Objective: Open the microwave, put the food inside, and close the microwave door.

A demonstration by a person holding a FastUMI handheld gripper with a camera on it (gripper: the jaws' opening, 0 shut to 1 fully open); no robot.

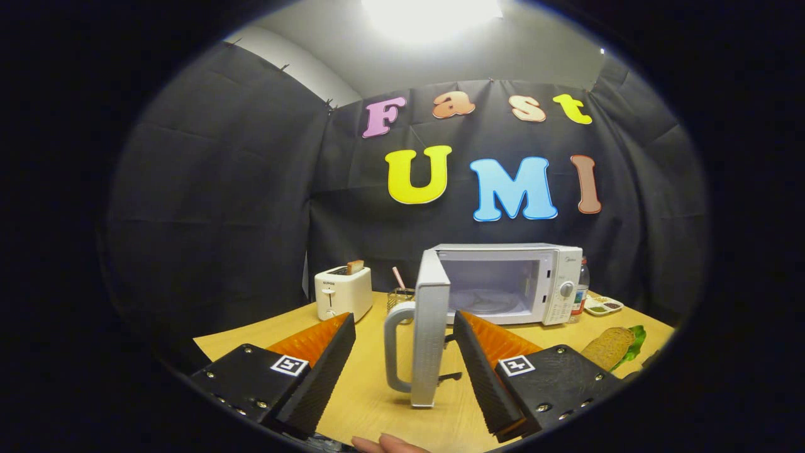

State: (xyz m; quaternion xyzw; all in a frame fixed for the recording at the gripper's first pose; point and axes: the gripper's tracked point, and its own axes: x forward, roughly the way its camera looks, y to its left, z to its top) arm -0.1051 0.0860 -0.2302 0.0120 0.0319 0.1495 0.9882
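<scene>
The first step looks done: the white boxy microwave (509, 283) at the back edge of the light wooden table (371, 402) stands with its grey door (431, 327) swung wide, edge-on to me, the curved pale handle (395, 346) on its left face. I can see into the cavity, and the glass turntable inside looks bare, so I judge the food is not in yet. My gripper (404, 358) is spread wide and holds nothing; the open door stands between my two fingers, which do not touch it, as far as I can tell. The food I take to be the brown slice of bread on a green lettuce leaf (613, 346), lying near the table's right edge, just beyond my right finger and well apart from the cavity. What is left, then, is most of the work: pick up that bread, set it on the turntable, and push the door shut. Toward the back left corner sits a white toaster (343, 291) with a slice poking out (not my concern, I think), with a small wire holder (400, 296) between it and the microwave. A fingertip (387, 445) shows at the near edge.
</scene>
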